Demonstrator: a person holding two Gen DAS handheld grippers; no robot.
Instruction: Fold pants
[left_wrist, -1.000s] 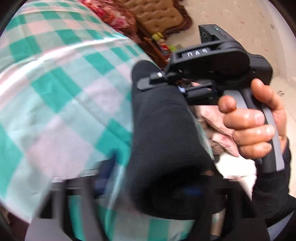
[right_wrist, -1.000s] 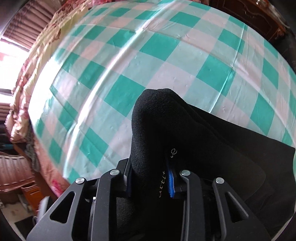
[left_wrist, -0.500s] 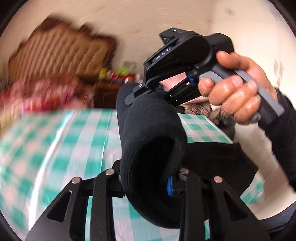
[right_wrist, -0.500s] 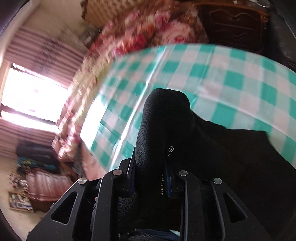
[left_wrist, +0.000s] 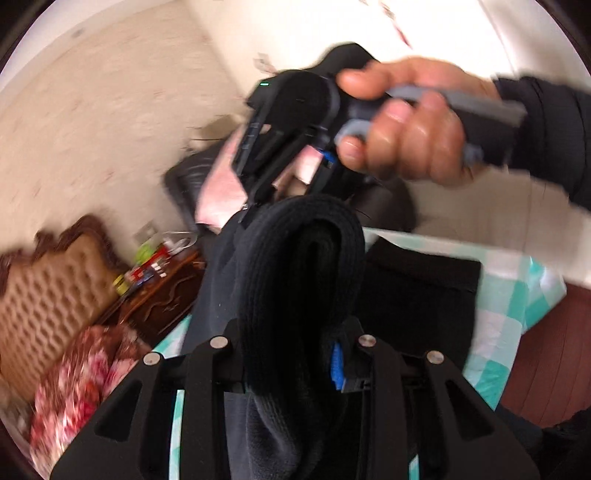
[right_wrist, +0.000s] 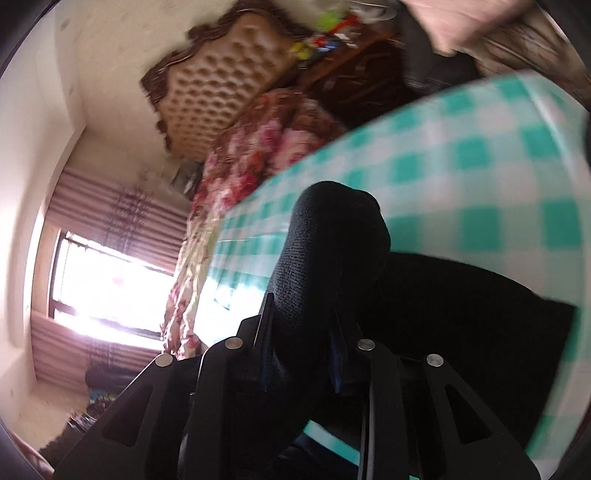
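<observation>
Black pants lifted off the checked cloth, both claws on them

Black knit fills the middle of the left wrist view: a thick folded band of the pants (left_wrist: 295, 273) rises up between the fingers of the left gripper (left_wrist: 295, 354), which pinch it at a narrow gap. The band runs away from the camera to the right gripper (left_wrist: 288, 184) ahead, so its long axis lies from one claw to the other. The right hand (left_wrist: 406, 125) and its dark sleeve (left_wrist: 546, 125) are smeared by motion, and whether fabric sits between those far fingers is hard to make out here. More of the pants lies flat on the green-checked tablecloth (left_wrist: 532, 291), its near end cut off by the claw. A tufted headboard (left_wrist: 55, 288) and a cluttered dark cabinet (left_wrist: 162, 295) sit at the left.

From the right wrist view, a rounded hump of the pants (right_wrist: 332, 258) stands up between the right gripper's (right_wrist: 301, 354) fingers; its jaws are opening with the cloth still between them. The rest spreads rightward over the tablecloth (right_wrist: 480, 166). A floral quilt (right_wrist: 258, 155), the headboard (right_wrist: 225, 85) and a glaring window (right_wrist: 110, 291) blur behind.
</observation>
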